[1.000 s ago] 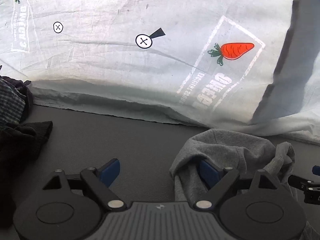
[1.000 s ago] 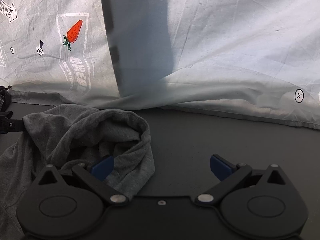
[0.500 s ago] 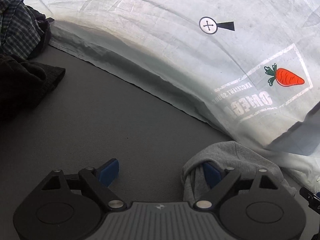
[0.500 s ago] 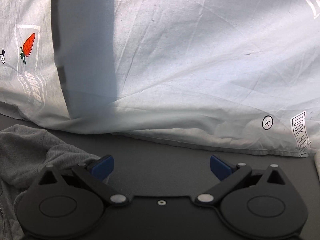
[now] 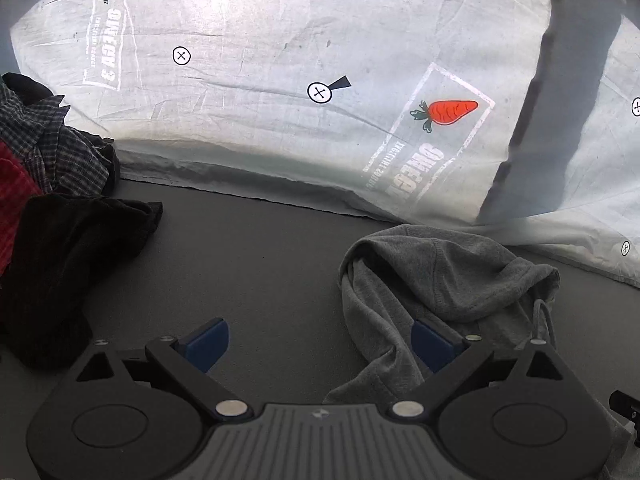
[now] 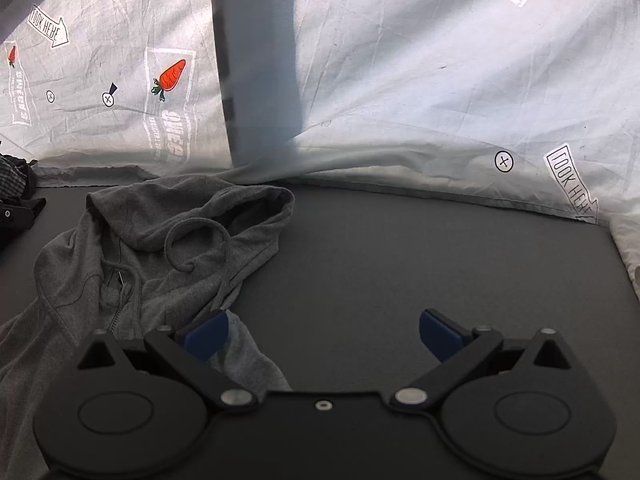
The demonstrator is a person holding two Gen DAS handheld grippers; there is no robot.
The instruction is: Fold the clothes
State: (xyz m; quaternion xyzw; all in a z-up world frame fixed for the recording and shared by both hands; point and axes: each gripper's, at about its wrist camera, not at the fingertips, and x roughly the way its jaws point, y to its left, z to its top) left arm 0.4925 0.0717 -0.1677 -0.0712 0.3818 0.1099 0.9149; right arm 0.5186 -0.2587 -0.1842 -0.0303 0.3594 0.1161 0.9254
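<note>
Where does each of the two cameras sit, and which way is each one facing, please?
Left wrist: on the left hand-held gripper, low over the dark table, facing the printed sheet; grey hoodie on its right, dark clothes pile on its left; jaws open.
Right wrist: on the right hand-held gripper, facing the same way; hoodie on its left; jaws open.
Shared: hoodie, sheet, table.

A grey hoodie [image 6: 160, 248] lies crumpled on the dark table [image 6: 400, 260], its hood bunched up toward the far edge and its drawstring [image 6: 192, 240] curled in a loop on top. The zipper runs down the front, and the body spreads flat toward the near left. At the table's left side lie a black garment [image 5: 72, 248] and a plaid shirt [image 5: 52, 148], heaped together.
</note>
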